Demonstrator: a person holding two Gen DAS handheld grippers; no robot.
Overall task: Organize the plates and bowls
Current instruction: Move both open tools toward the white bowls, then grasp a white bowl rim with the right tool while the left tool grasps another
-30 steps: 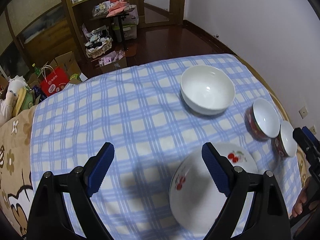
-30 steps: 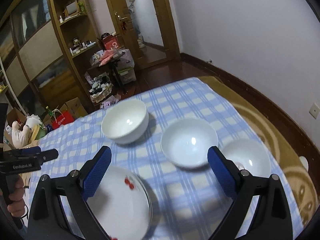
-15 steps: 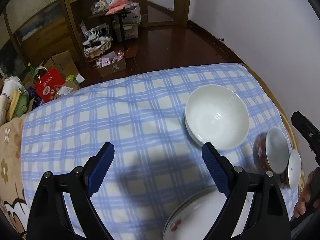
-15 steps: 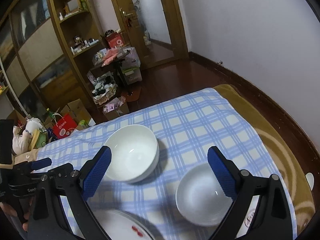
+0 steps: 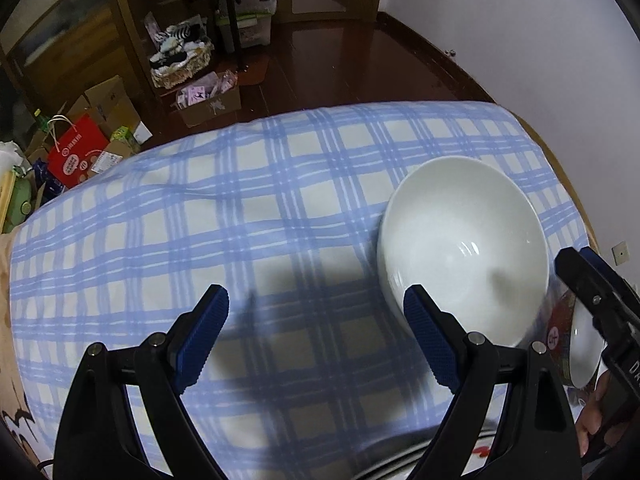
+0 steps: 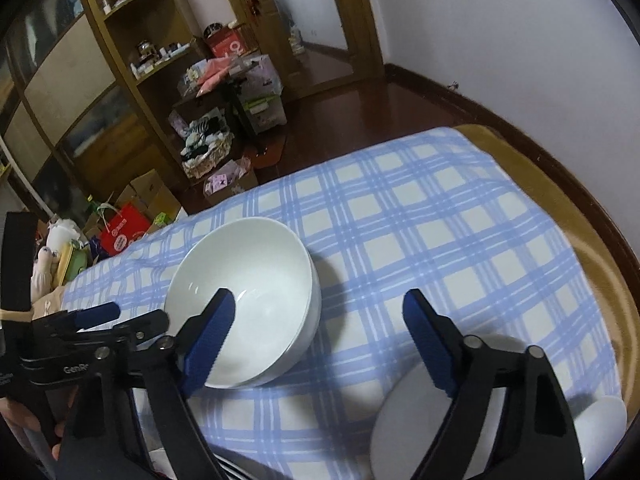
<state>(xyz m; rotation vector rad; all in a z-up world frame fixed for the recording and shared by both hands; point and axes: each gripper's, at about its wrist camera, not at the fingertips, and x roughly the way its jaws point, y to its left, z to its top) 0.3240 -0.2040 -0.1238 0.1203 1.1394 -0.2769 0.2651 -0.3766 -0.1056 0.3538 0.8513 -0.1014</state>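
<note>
Blue checked cloth (image 5: 240, 220) covers the table, with a cluttered wooden shelf (image 6: 120, 80) behind. Compared with a second ago, both views have come forward and lower: the large white bowl (image 5: 464, 248), which was far away, now fills the right part of the left wrist view, and the cherry plate (image 5: 480, 450) has slid almost out of the bottom edge. I judge the large bowl is the next thing to be taken. The left gripper (image 5: 316, 336) stands wide with only cloth between its jaws; its right pad is just beside the bowl's wall. The right gripper (image 6: 316, 336) is closing, still wide, nothing pressed; its left pad overlaps the bowl's rim in the picture. Only the left view shows the red-patterned small bowl (image 5: 576, 348); only the right view shows the white medium bowl (image 6: 420, 420) under its own gripper
</note>
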